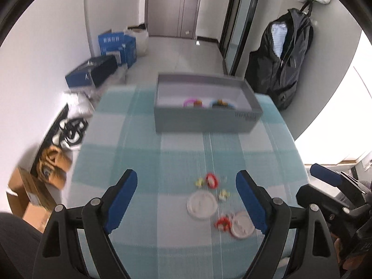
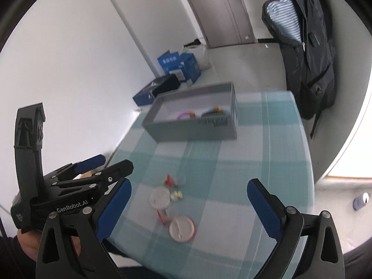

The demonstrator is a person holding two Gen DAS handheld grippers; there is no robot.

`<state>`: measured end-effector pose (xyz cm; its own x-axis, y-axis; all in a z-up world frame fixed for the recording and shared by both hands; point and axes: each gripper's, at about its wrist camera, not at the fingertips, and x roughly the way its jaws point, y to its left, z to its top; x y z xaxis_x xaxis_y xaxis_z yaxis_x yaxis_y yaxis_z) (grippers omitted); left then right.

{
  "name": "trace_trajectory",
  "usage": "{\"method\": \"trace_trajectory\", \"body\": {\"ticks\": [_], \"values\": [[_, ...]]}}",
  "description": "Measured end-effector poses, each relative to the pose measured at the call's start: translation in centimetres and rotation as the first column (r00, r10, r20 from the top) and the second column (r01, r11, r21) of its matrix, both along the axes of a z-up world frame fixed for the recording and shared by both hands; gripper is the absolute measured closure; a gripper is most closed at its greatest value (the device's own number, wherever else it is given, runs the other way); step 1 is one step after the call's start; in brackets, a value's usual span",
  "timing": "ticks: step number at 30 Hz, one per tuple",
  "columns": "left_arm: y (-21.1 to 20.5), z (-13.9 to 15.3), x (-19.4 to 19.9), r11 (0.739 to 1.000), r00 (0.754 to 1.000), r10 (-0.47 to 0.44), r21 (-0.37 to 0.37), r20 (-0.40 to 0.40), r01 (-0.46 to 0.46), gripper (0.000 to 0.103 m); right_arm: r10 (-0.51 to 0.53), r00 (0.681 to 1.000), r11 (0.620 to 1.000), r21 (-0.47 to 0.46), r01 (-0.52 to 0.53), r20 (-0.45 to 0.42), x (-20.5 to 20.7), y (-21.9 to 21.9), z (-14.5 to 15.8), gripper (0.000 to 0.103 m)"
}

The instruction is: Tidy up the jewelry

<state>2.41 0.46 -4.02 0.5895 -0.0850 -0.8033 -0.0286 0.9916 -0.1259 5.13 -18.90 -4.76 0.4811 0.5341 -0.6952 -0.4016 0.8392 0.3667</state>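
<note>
Your left gripper (image 1: pixel 186 186) is spread wide with nothing between its blue pads, and your right gripper (image 2: pixel 188 195) is the same. Ahead of both, on the teal checked tablecloth (image 1: pixel 139 139), lies the loose jewelry: two round clear lids (image 1: pixel 201 205), two red pieces (image 1: pixel 212 180) and two small yellowish pieces (image 1: pixel 223 195), all blurred. Beyond them stands one open grey box (image 1: pixel 204 118); inside show one pink ring (image 1: pixel 189 102) and a blue-and-dark piece (image 1: pixel 219 104) just right of it.

Jewelry pieces (image 1: pixel 212 181) scattered before grey box (image 1: pixel 204 121)
</note>
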Motion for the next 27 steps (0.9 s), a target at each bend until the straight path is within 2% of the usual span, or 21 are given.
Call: {"method": "trace_trajectory", "body": {"ticks": [5,10,13,16,18,21,27], "values": [[0.8,-2.4,-1.0,0.999,0.998,0.006,-0.048,-0.064,-0.009,0.019,0.04,0.999,0.997,-0.062,-0.041,-0.025,-1.3,1.1,-2.2,0.002],[1.3,-3.9,-1.7,0.997,0.993,0.01,-0.077,-0.12,-0.019,0.019,0.071,0.993,0.992,-0.102,-0.08,-0.094,-1.7,2.4,-4.5,0.003],[1.2,-4.6,-2.0,0.996,0.988,0.001,-0.087,-0.154,-0.015,0.019,0.087,0.989,0.985,-0.139,-0.103,-0.117,-2.0,3.1,-5.4,0.004],[0.9,-4.5,-2.3,0.998,0.988,-0.012,-0.065,-0.152,0.002,0.019,0.103,0.987,0.98,-0.155,-0.122,-0.127,-2.1,3.7,-5.9,0.004],[0.8,-4.4,-2.4,0.998,0.988,-0.017,-0.058,-0.15,0.008,0.019,0.108,0.987,0.978,-0.164,-0.127,-0.119,-2.2,4.0,-6.0,0.007],[0.9,-4.7,-2.6,0.998,0.987,-0.024,-0.066,-0.16,0.014,0.019,0.121,0.985,0.971,-0.193,-0.144,-0.127,-2.2,4.7,-6.4,0.017],[1.8,-4.7,-2.7,0.998,0.986,0.006,-0.068,-0.167,-0.018,0.019,0.156,0.985,0.941,-0.293,-0.17,-0.07,-3.1,6.1,-6.5,0.024]]}}
